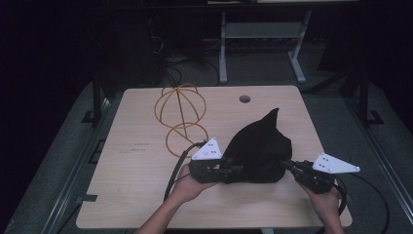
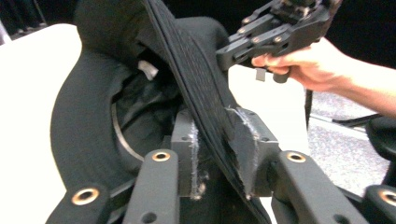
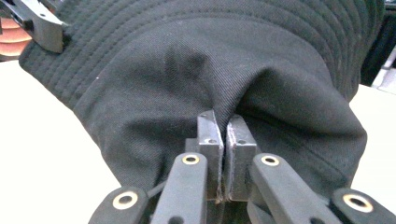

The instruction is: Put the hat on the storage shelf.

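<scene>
At the centre right of the high view lies a plain black hat [image 1: 260,148], its brim ribbed with rows of stitching. The wire stand [image 1: 181,117] at the upper centre is orange-yellow, on a pale wood-grain table [image 1: 131,161].

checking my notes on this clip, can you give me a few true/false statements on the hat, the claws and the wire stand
1. The left claw is clamped on the stitched brim of the black hat. True.
2. The right claw is open and clear of the hat. False: its jaws are pinched shut on a fold of the hat's fabric.
3. The hat sits on the orange wire stand. False: the stand is bare, on the table apart from the hat, toward the far left of it.
4. Both claws grip the hat at once, one on each side. True.
5. The hat lies flat on the table. False: it is bunched up, with one part of it pointing upward.
</scene>
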Demonstrator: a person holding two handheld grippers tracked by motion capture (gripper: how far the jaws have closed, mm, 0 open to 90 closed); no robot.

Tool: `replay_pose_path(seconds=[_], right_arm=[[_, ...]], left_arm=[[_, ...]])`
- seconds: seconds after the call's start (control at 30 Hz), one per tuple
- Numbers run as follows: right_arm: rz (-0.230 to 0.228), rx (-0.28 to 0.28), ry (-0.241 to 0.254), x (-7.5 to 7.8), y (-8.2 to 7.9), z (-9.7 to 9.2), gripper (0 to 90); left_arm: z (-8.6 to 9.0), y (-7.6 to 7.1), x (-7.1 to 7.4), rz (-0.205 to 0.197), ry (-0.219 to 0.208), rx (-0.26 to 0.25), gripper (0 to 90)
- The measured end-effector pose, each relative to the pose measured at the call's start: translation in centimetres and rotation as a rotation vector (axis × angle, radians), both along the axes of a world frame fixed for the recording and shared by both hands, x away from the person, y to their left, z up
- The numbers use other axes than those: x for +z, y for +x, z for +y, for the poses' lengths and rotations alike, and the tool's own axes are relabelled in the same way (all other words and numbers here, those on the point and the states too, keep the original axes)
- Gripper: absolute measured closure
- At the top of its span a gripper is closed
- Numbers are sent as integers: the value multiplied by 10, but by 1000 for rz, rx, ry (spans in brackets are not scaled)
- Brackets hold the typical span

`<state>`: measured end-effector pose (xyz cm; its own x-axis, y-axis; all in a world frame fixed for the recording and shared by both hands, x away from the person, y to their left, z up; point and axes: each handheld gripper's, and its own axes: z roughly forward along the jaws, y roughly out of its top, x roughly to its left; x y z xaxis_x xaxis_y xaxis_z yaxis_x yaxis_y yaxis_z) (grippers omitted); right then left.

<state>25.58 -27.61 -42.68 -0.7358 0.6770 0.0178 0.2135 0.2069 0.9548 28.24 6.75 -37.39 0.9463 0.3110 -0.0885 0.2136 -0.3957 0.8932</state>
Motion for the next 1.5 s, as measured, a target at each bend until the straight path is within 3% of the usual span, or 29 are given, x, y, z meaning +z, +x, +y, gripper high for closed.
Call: replay_pose_path(seconds=[0.27, 0.6, 0.77, 1.17, 1.5], right_arm=[[-28, 6, -29, 21, -2, -1, 870], [-41, 8, -50, 40, -2, -2, 869], [-49, 11, -63, 51, -1, -2, 869], [-48, 7, -72, 78, 5, -3, 869], [-27, 3, -82, 97, 12, 1, 869]], left_arm=[[11, -1, 5, -35, 26, 29, 600], [32, -6, 7, -62, 22, 66, 566], [41, -10, 5, -78, 50, 79, 554], [82, -15, -9, -62, 63, 154, 519], [102, -17, -25, -66, 99, 196, 491]])
